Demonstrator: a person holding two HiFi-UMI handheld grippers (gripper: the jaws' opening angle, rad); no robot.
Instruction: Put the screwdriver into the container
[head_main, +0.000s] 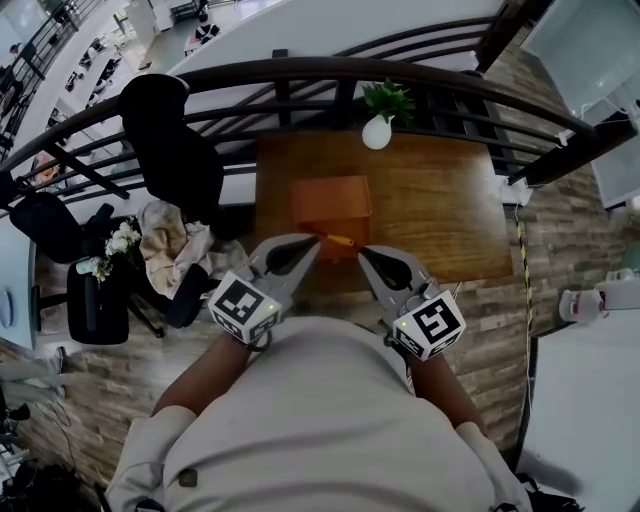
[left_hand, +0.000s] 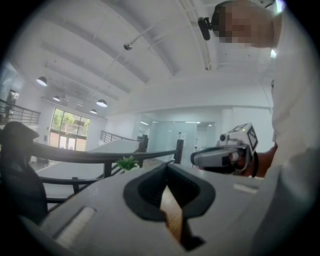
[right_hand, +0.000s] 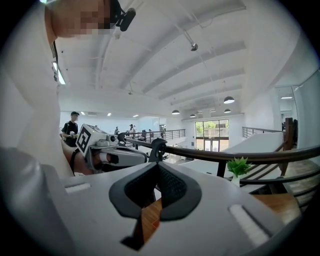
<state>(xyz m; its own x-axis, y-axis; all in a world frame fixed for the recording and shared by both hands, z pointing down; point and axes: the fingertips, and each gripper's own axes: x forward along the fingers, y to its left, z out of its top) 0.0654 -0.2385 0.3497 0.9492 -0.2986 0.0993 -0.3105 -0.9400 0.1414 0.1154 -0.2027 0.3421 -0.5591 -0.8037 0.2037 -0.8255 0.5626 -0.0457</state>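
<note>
— Two grippers?
— Yes: left gripper (head_main: 316, 241) and right gripper (head_main: 363, 252), each with jaws together on nothing.
— Screwdriver (head_main: 341, 241)?
— One, on the table (head_main: 440, 210), just beside the one container (head_main: 331, 208); only the head view showed it.

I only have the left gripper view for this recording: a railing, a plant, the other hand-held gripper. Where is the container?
Observer: The head view shows an orange container on the wooden table, just beyond both gripper tips.
Operator: And the screwdriver?
Observer: A small yellow-handled screwdriver lies on the table by the container's near side, between the left hand-held gripper and the right hand-held gripper. Neither one holds it.
</note>
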